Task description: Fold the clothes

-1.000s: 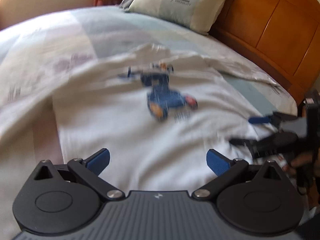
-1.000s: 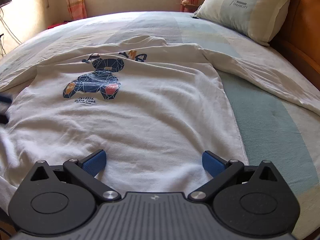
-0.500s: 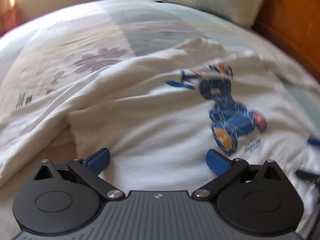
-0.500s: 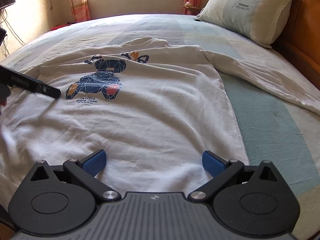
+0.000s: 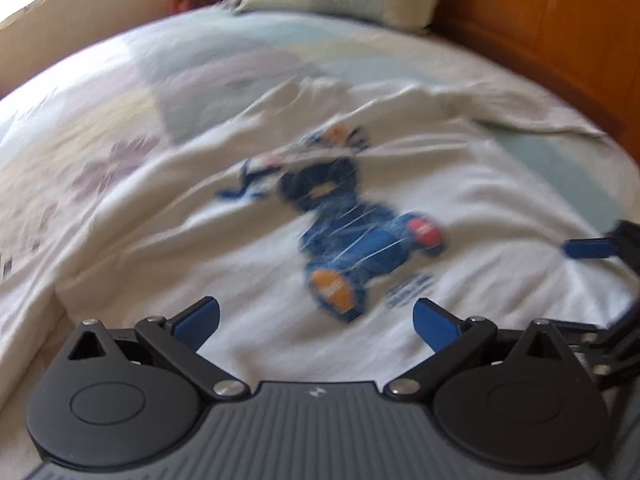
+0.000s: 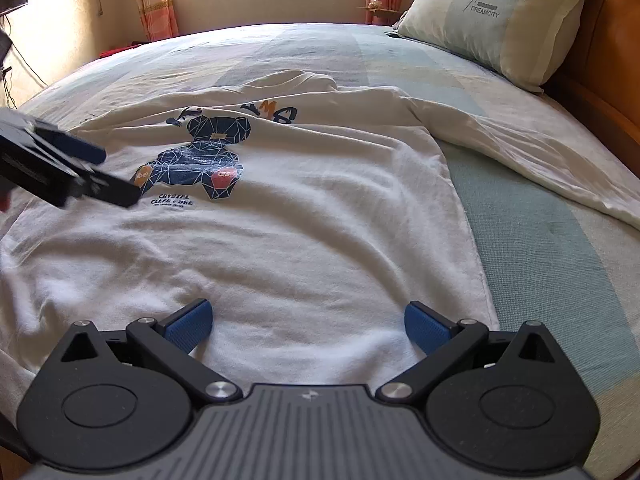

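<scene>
A white long-sleeved sweatshirt (image 6: 320,216) with a blue bear print (image 6: 204,160) lies front up and spread out on the bed. Its right sleeve (image 6: 528,160) trails toward the headboard side. My right gripper (image 6: 306,322) is open just above the hem, nothing between its blue pads. My left gripper (image 5: 316,318) is open too, low over the shirt beside the print (image 5: 340,236); that view is motion-blurred. The left gripper (image 6: 116,176) reaches in from the left edge of the right wrist view. The right gripper's blue fingertip (image 5: 588,248) shows at the right of the left wrist view.
The bed has a pale patchwork cover (image 6: 560,248). A pillow (image 6: 496,20) leans against the wooden headboard (image 6: 624,64) at the far right. Curtains (image 6: 154,0) and a window sit beyond the bed's far side.
My left gripper has swung in from the left over the shirt, toward the bear print. The right gripper has hardly moved. Both stay open.
</scene>
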The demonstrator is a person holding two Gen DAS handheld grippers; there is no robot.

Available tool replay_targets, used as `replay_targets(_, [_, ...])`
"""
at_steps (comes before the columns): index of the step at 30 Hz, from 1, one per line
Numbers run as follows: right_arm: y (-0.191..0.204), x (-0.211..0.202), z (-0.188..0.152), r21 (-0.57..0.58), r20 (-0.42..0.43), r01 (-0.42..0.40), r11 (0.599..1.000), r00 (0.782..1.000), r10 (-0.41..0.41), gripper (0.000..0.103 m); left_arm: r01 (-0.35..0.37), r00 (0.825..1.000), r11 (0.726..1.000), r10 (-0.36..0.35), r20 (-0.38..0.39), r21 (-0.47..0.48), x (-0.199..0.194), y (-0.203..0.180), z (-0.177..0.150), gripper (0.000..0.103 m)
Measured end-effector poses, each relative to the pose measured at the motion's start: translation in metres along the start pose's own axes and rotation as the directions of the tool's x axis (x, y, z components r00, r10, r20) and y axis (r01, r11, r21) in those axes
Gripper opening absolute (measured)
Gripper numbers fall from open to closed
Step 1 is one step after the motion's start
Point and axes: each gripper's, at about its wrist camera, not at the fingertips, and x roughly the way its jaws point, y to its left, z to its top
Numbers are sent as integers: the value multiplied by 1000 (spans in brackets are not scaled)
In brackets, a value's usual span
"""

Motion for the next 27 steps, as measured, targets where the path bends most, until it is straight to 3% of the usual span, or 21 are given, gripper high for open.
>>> replay_targets(3, [0,0,0,0,0,0,1000,1000,0,103,-118,993,981,118,-10,-156,7,25,6,102])
replay_targets(5, [-1,1,1,-1,-2,0,1000,1000,0,103,-207,978,957,210,-10,-201,0,31,15,100])
replay_targets(6, [-1,1,1,-2,-3,0,1000,1000,0,103,-214,976,959,219,9,-184,-7,29,18,100])
replay_targets(10, [-1,1,1,-4,0,-1,1000,1000,1,103,-60,994,994,68,91,-93,-39,10,14,102])
replay_targets(14, [0,1,1,-4,-3,0,1000,1000,0,103,85,994,996,-83,64,-34,-52,-12,-9,102])
replay_targets(16, [0,1,1,-6,-6,0,1000,1000,0,103,123,992,992,-122,35,-21,-51,-21,-24,102])
replay_targets(20, [1,0,3,-4,-21,4,1000,1000,-4,103,111,994,994,-111,-19,-14,-45,-31,-58,102])
replay_targets(27, [2,-7,0,-6,-40,8,1000,999,-8,103,7,1000,1000,-7,-21,19,-62,-26,-86,102])
